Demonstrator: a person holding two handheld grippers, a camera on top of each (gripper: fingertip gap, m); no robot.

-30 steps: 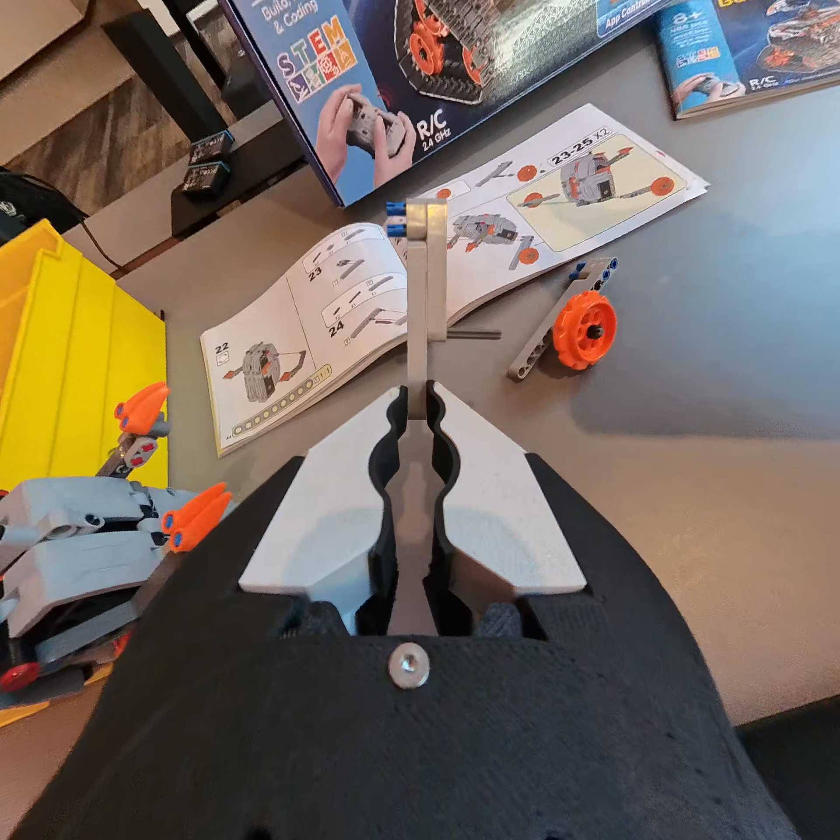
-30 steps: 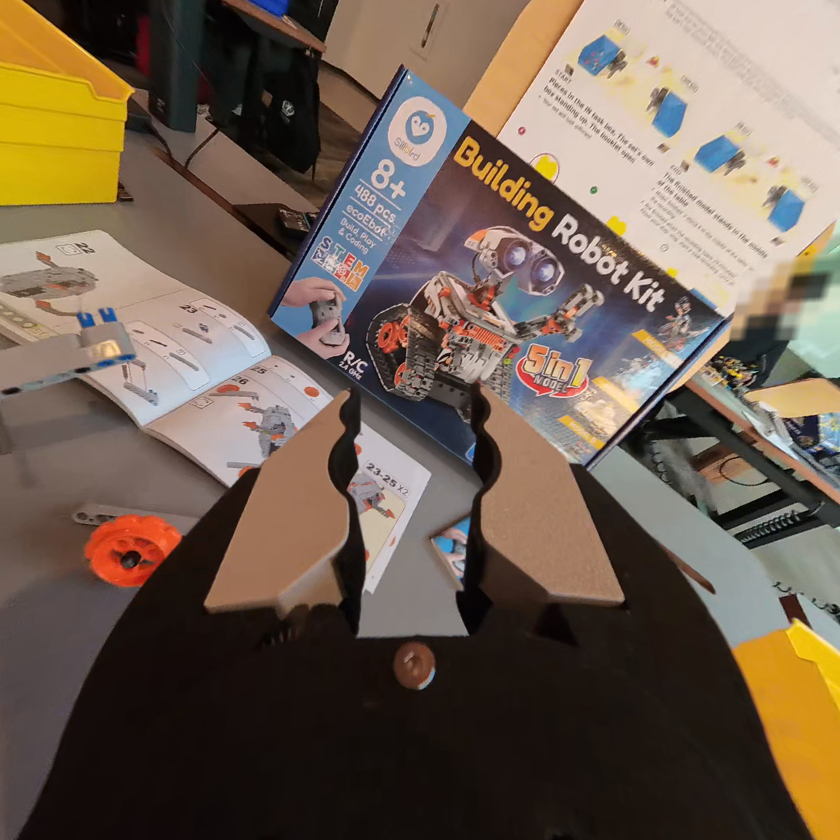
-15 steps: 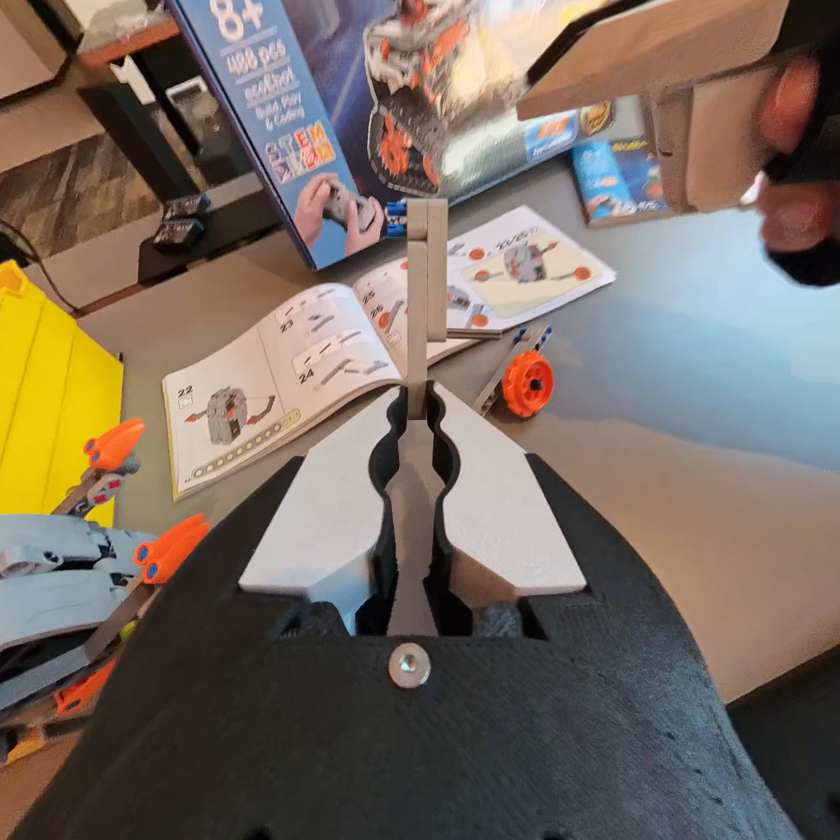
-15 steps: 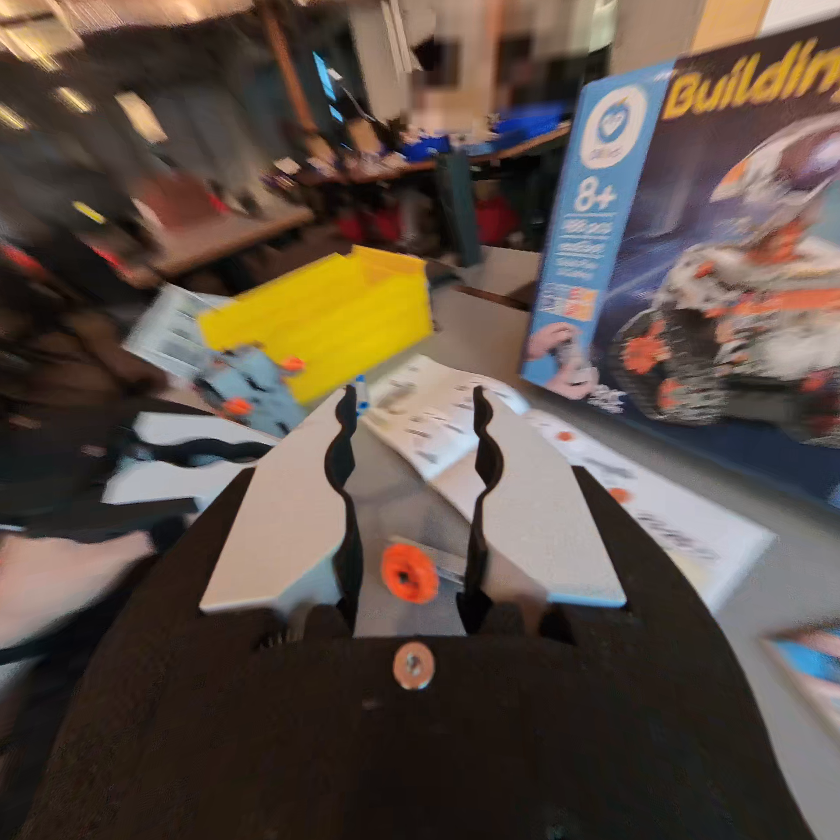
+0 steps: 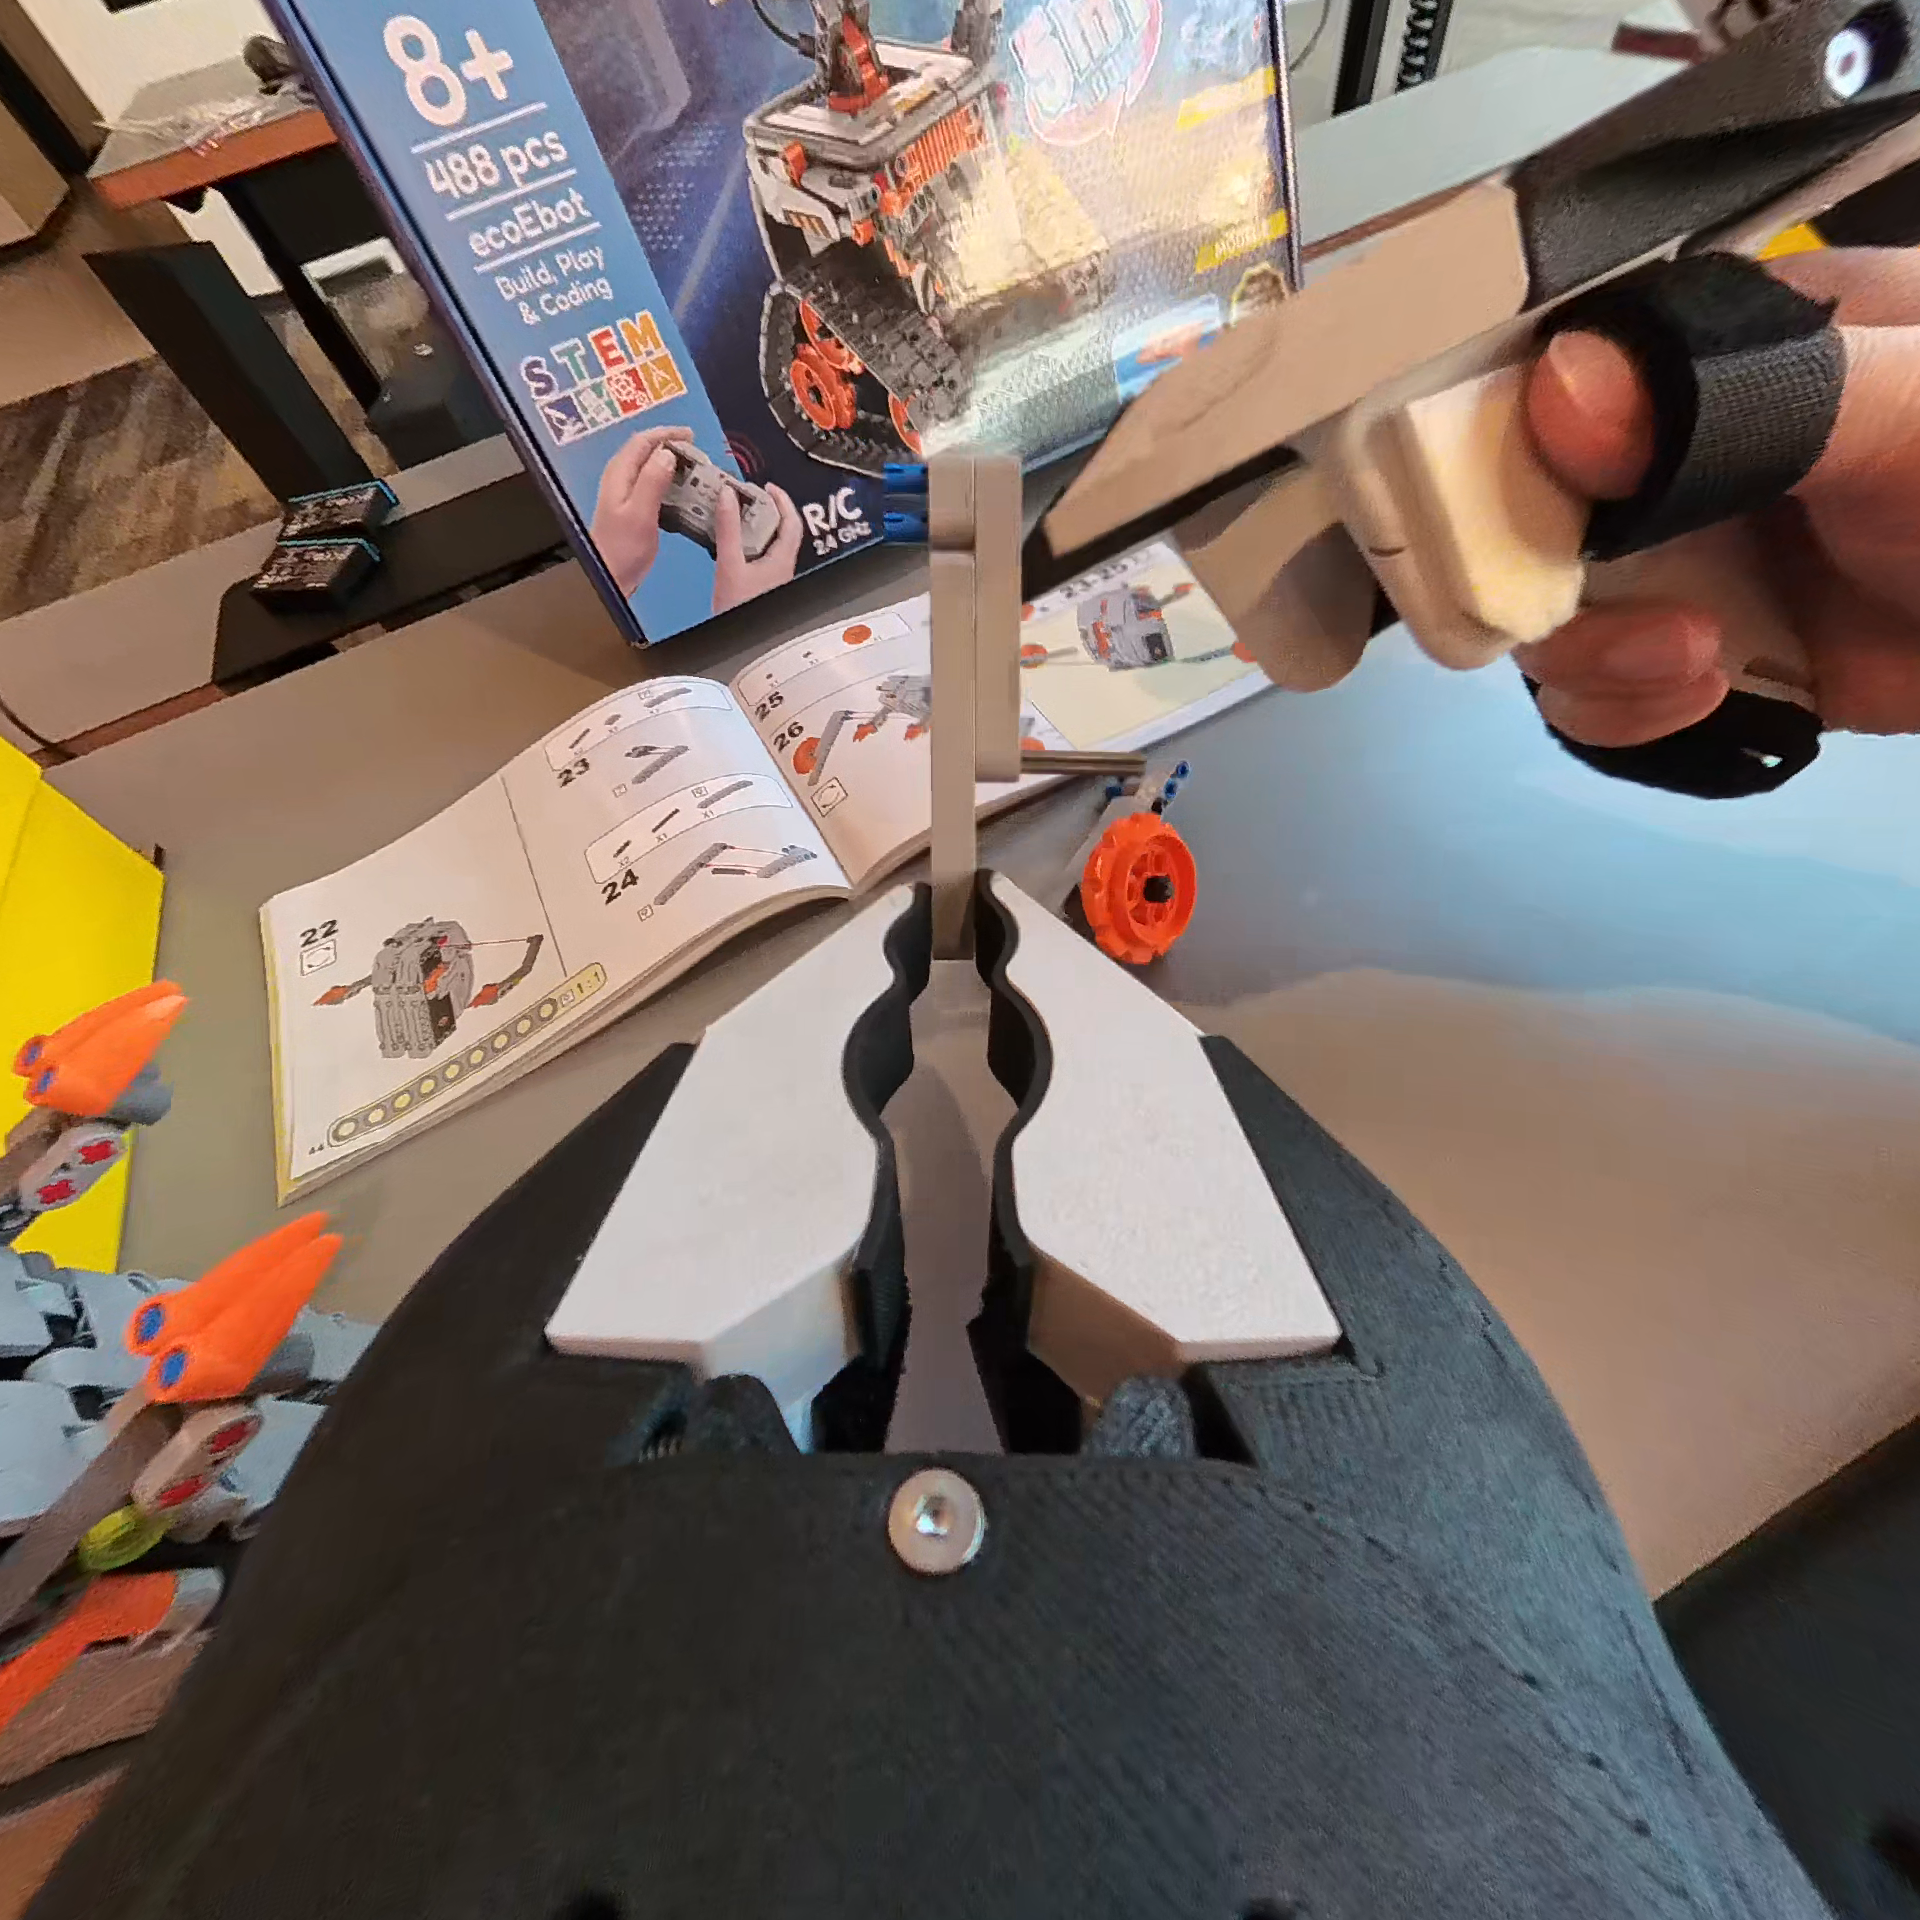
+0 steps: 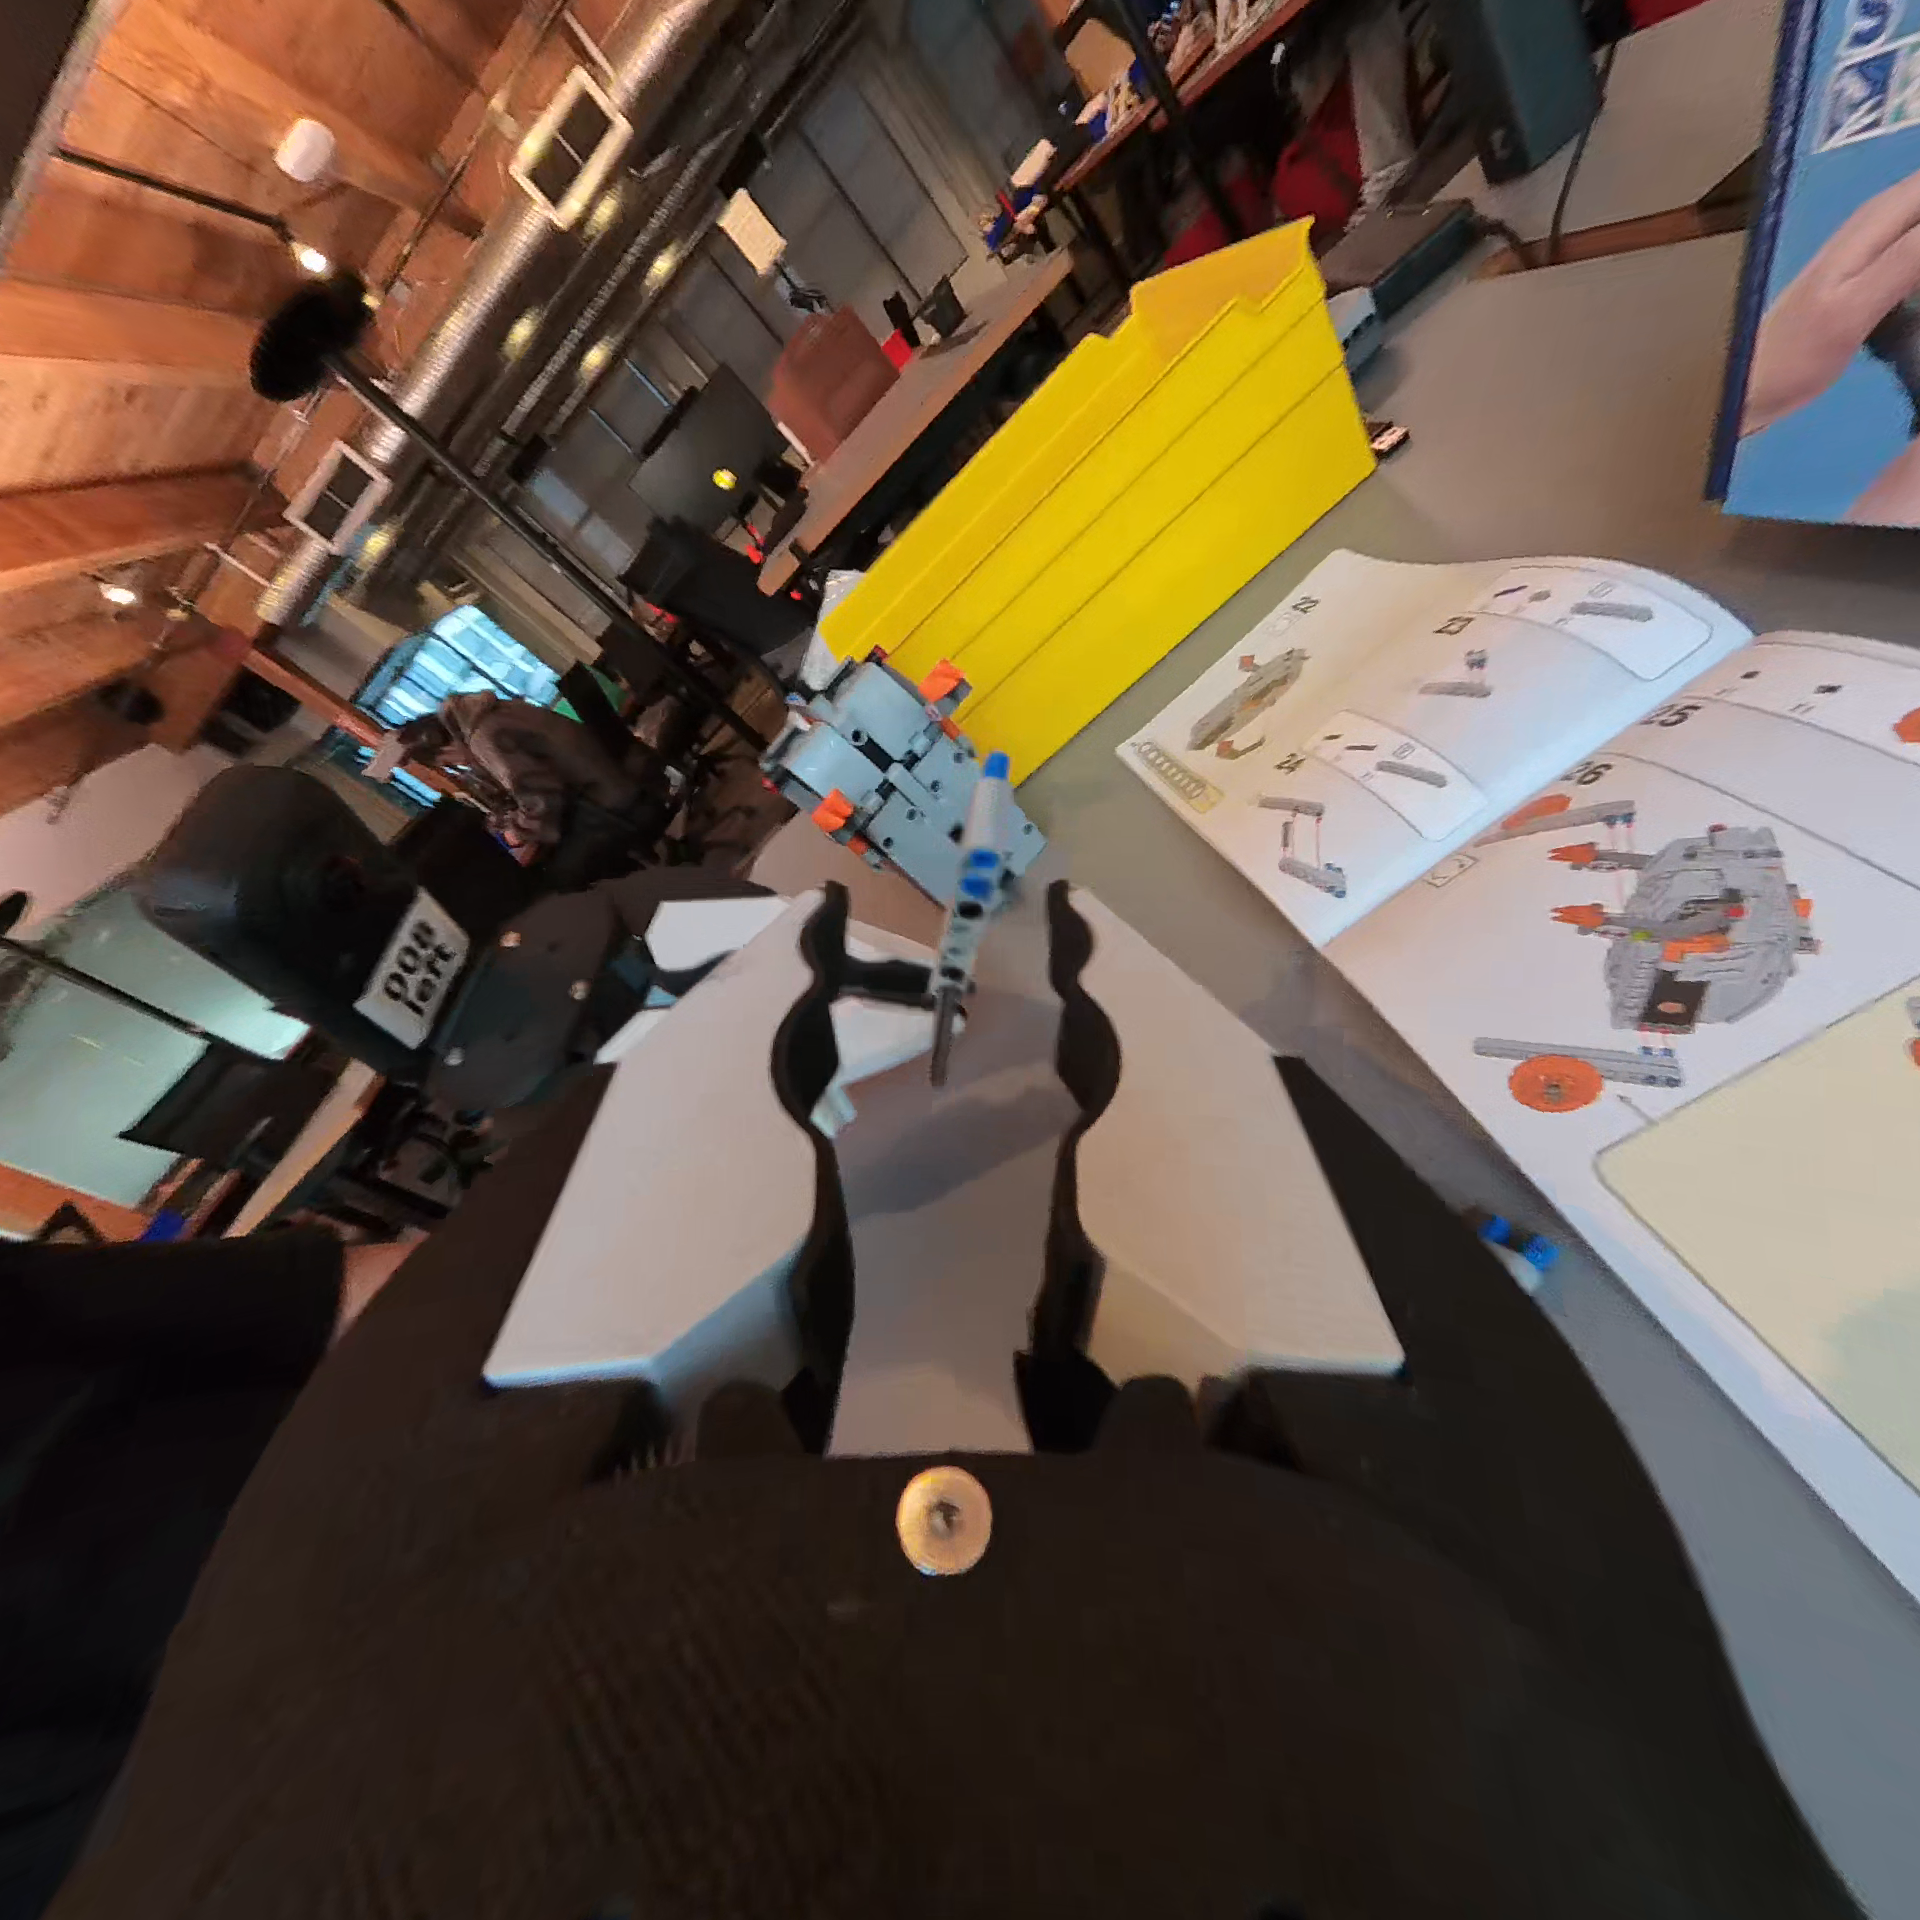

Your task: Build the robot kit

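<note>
My left gripper [image 5: 956,906] is shut on the lower end of a grey beam [image 5: 971,675] and holds it upright above the table. The beam has blue pins [image 5: 902,504] at its top and a dark axle [image 5: 1086,762] sticking out to the right. My right gripper [image 6: 943,902] is open and empty. Its jaws stand on either side of the beam [image 6: 961,935], close to the axle end, without touching it. In the left wrist view a finger [image 5: 1226,436] of the right gripper reaches in from the upper right, held by a person's hand [image 5: 1829,540].
An open instruction booklet [image 5: 582,883] lies on the grey table [image 5: 1558,1143], with an orange wheel on a grey beam [image 5: 1141,899] beside it. A blue kit box [image 5: 727,260] stands behind. A yellow bin [image 6: 1122,520] and a grey and orange model [image 6: 894,758] are at the left. Some 5 centimetres of space lies between my two pairs of fingers.
The right gripper has swung from facing the kit box round to the beam held by the left gripper. It came into the left wrist view from the upper right. The left gripper kept hold.
</note>
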